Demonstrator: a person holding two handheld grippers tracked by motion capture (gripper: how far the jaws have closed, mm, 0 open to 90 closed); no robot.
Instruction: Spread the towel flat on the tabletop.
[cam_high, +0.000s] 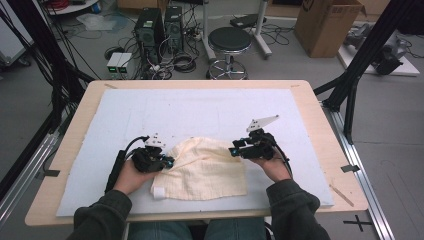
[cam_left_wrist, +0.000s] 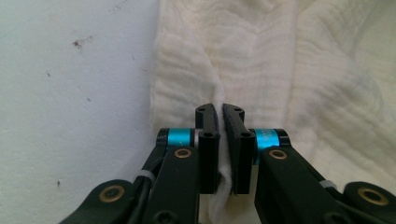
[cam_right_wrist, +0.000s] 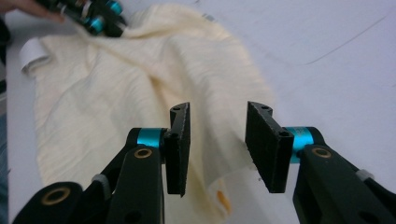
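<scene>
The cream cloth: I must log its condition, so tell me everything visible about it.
The cream cloth is a soft, crinkled, gauze-like fabric, rumpled and partly folded, lying on the white mat at the table's near edge. A small white tag sits at its near left corner. The left hand-held gripper is shut on a pinched fold at its left edge. The right hand-held gripper stands open over its right edge, pads not pressing.
</scene>
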